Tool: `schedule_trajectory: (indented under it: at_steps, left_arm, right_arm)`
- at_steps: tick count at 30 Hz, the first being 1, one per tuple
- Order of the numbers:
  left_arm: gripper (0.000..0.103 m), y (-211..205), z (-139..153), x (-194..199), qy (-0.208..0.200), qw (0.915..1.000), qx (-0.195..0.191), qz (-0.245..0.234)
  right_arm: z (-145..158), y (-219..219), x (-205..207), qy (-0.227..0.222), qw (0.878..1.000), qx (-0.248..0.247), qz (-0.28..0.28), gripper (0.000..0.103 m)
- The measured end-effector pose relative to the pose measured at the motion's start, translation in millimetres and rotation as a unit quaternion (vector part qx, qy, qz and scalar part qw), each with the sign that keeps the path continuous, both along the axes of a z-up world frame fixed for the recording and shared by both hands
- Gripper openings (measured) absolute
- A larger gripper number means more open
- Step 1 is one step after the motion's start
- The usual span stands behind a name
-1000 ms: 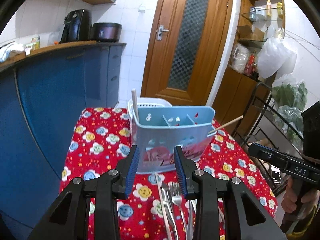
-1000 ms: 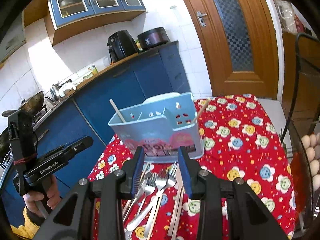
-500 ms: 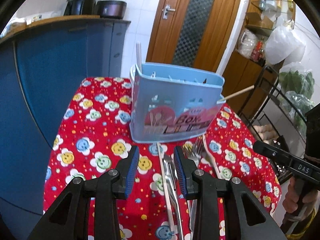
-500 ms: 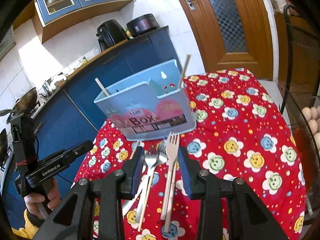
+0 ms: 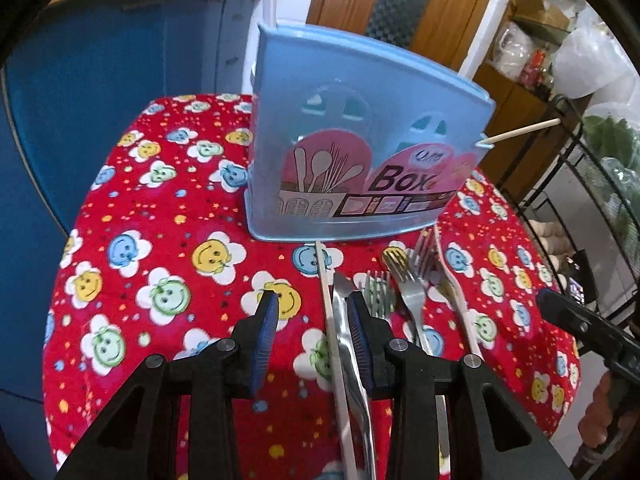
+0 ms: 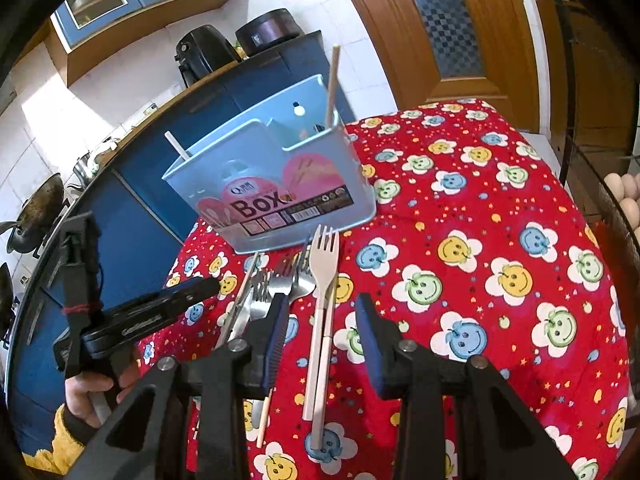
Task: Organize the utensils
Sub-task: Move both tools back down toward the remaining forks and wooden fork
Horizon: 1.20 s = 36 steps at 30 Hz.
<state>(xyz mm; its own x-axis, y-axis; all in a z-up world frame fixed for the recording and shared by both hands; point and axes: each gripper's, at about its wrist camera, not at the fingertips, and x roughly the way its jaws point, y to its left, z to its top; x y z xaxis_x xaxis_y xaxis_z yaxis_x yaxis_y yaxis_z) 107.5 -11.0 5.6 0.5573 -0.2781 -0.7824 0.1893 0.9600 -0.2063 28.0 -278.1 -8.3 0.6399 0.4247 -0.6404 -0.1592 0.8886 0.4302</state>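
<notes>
while both grippers hover part-open and empty, the blue utensil box holds two chopsticks.

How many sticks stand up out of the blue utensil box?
2: a white stick at the left end of the blue box, a wooden stick at its right end, as the right wrist view shows. Shorter ones may be hidden inside.
</notes>
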Motion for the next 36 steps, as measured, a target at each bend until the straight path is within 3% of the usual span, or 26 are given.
schedule_trajectory:
  at_steps: [15, 17, 19, 22, 36]
  left_arm:
    - [0.036, -34, -22, 51, 0.040, 0.9985, 0.037, 0.004]
    - [0.033, -36, -23, 52, 0.037, 0.9983, 0.044, 0.005]
    - [0.015, -41, -23, 54, 0.032, 0.9979, 0.057, 0.005]
    - [0.008, -39, -24, 56, 0.032, 0.9982, 0.049, 0.010]
    - [0.006, 2, -14, 41, 0.022, 0.9984, 0.052, 0.003]
  right_arm:
    - [-17, -8, 4, 0.018, 1.000, 0.014, -0.001, 0.038]
    - [-18, -9, 4, 0.019, 1.000, 0.017, -0.002, 0.038]
    - [-19, -10, 4, 0.020, 1.000, 0.019, -0.003, 0.038]
    - [-21, -12, 4, 0.022, 1.000, 0.022, -0.004, 0.038]
    - [-21, -6, 4, 0.024, 1.000, 0.019, 0.003, 0.038]
